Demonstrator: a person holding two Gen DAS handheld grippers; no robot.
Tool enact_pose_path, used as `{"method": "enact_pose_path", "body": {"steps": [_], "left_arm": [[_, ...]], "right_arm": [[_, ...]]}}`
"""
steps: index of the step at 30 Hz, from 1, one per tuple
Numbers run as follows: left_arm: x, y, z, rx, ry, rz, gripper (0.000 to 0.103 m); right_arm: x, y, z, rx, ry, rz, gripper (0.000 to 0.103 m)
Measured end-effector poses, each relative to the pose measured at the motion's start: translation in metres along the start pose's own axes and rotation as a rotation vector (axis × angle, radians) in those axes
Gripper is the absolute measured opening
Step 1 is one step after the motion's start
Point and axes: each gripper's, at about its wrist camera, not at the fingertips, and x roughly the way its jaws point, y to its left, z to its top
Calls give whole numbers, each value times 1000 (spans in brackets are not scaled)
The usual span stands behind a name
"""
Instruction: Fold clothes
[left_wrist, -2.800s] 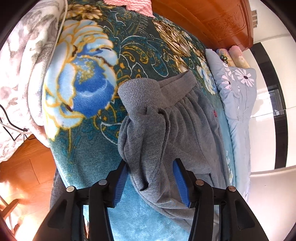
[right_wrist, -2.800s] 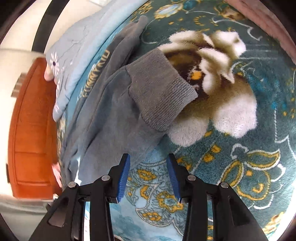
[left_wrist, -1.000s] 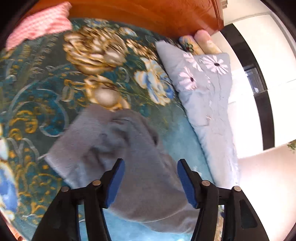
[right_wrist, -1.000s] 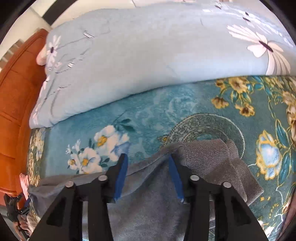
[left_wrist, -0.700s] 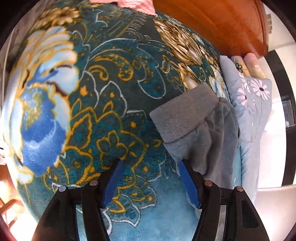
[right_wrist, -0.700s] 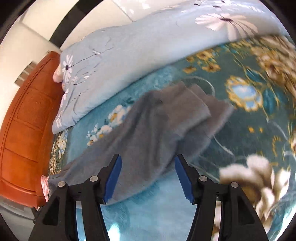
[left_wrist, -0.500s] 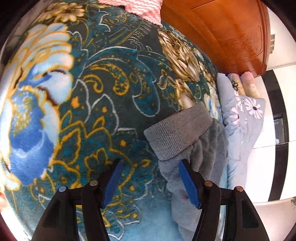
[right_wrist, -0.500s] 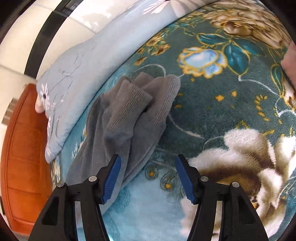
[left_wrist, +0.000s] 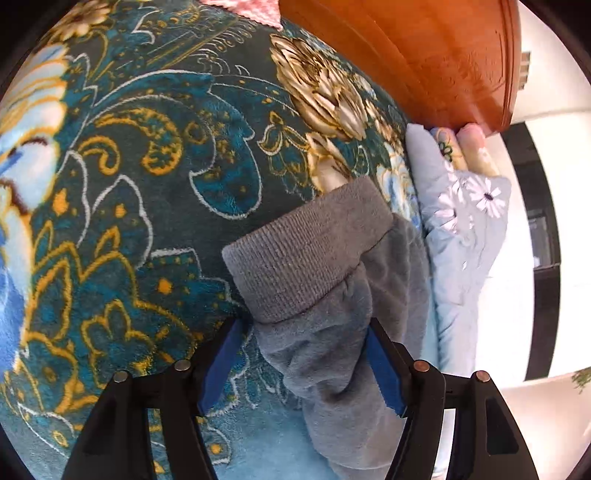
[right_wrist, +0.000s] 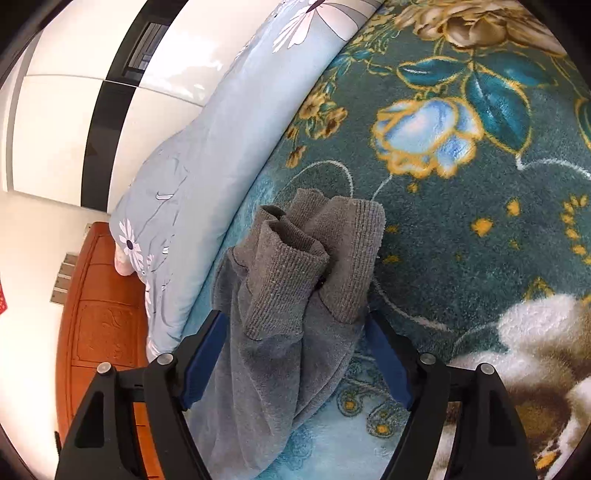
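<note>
Gray garment: the soft gray garment lies in a long strip on the bed, on its flowery teal blanket, just beside the light blue quilt.
Ends: one ribbed end faces the left camera; the other end shows two ribbed cuffs, one on top of the other.
Step in hand: I think each claw is getting ready to grab its end for the next fold.
How to do it well: grab all the layers together, just behind the ribbed parts. Lift both ends at once and keep them level, so the strip stays flat and the cuffs stay lined up.
Left claw: the left claw is spread wide, one finger on each side of the cloth, pinching nothing.
Right claw: the right claw is spread wide too, around the cloth below the cuffs.
Pose: both claws sit low and point along the garment. It is hard to tell if the fingers touch the cloth.
</note>
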Motion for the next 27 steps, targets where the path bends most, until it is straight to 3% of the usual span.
{"method": "enact_pose_path", "body": {"steps": [4,5,6,8,9,10,11,14,17,22,23,25,27], "left_arm": [[4,0,6,-49,-42,0,70],[4,-1,8,-63,-53,16,66],[3,-2,10,-73,-60,40,60],[3,-6,14,-68,-59,109,29],[2,-9,17,-64,-58,124,26],[-1,-12,20,-61,-59,125,20],[-5,-17,23,-51,-61,124,19],[-29,-46,34,38,-67,83,18],[-58,-72,40,126,-68,14,18],[-74,-46,42,208,-49,111,18],[-77,-41,42,224,-45,131,18],[-76,-24,42,241,-27,179,18],[-66,6,33,174,3,220,19]], "right_arm": [[12,7,2,-5,3,-65,79],[15,9,3,-6,4,-81,79],[18,11,3,-7,4,-97,79],[22,15,5,11,4,-135,78],[22,18,6,17,3,-165,75],[23,21,6,23,2,-196,55],[24,25,8,15,10,-223,29],[24,43,13,-18,39,-254,14],[-3,82,17,-121,27,-142,13],[-74,124,8,-269,-3,60,12],[-84,118,4,-275,-1,71,12],[-81,88,-5,-265,48,12,13],[-66,50,-15,-222,120,-64,13]]}}
